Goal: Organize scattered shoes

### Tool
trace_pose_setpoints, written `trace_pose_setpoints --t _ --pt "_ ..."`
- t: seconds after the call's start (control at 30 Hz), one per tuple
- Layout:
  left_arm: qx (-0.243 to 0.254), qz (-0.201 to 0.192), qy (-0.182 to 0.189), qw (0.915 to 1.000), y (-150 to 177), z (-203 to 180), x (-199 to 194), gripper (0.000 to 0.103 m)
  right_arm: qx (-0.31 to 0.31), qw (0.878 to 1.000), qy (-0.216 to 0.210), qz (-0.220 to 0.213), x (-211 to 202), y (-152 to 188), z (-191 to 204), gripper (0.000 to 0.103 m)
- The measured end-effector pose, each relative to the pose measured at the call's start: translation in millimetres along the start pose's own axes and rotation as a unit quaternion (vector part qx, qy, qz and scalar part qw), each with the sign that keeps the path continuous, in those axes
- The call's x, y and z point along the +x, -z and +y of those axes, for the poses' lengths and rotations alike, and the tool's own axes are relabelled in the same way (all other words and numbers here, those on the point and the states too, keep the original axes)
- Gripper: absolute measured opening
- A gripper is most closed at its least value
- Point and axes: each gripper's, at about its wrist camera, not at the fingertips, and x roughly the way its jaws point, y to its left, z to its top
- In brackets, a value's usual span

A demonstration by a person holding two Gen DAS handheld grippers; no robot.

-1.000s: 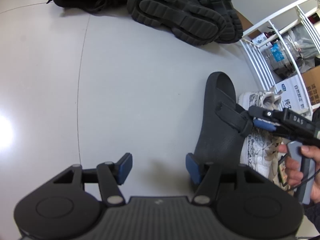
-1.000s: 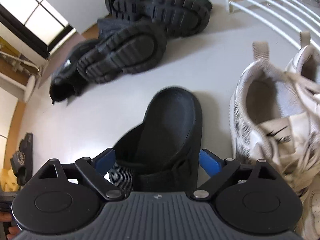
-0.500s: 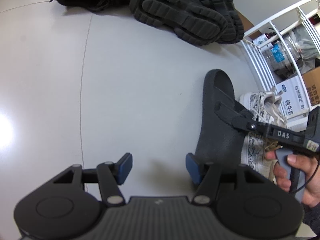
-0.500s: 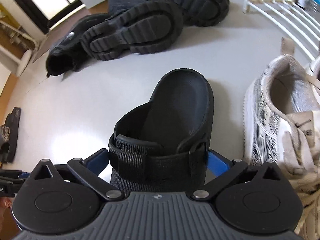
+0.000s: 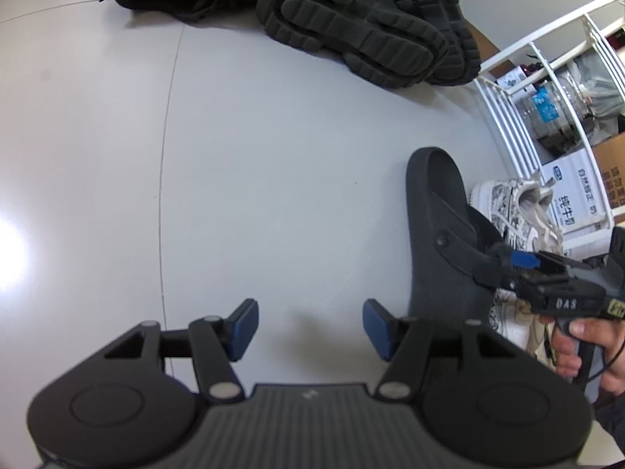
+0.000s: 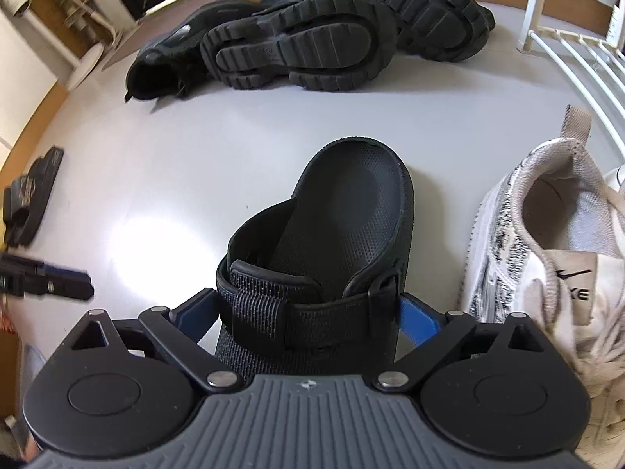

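**Black sandal straddled at its strap, most shoes unsorted**

Right tongs (image 6: 308, 312) are set astride the black sandal (image 6: 336, 234) at its strap, a blue pad on either side; whether the pads are pressing on it or merely flanking it cannot be told. Left tongs (image 5: 310, 326) are spread with nothing between them, poised over bare floor (image 5: 254, 179) at the lower middle of the left wrist view. The sandal is seen at the centre of the right wrist view, sole down on the floor, with a white patterned sneaker (image 6: 547, 234) just beside it at the right edge.

Little of the task is judged to be done. A heap of black chunky-soled shoes (image 6: 312, 43) is left tipped over, soles showing, along the top of the frame. Another dark slide sandal (image 6: 29, 199) lies well apart at the left edge. A white wire rack (image 5: 519, 125) is seen at the upper right of the left wrist view; no shoes can be seen placed on it.

A Nike swoosh and the letters "KE" can be read on the sneaker's tongue. "DAS" is printed on the right tool's body in the left wrist view. Chinese characters are printed on a white box (image 5: 574, 191) by the rack, too small to be read with confidence.
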Motion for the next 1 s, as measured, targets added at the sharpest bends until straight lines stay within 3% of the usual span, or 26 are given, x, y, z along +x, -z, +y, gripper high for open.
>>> trace_pose_setpoints --t 0.57,0.8,1.0 --pt "0.005 0.006 0.001 1.0000 -0.7 -5.3 6.5 0.062 -0.060 0.998 0.001 0.026 -16.4 8.5 -10.2 0.097" --pt "0.003 0.005 0.000 1.0000 -0.8 -6.4 7.9 0.062 0.009 0.999 0.028 0.025 -21.2 14.2 -9.5 0.101" --pt "0.001 0.004 0.001 1.0000 -1.6 -6.9 8.5 0.062 0.022 0.999 0.040 0.026 -18.1 19.1 -5.3 0.103"
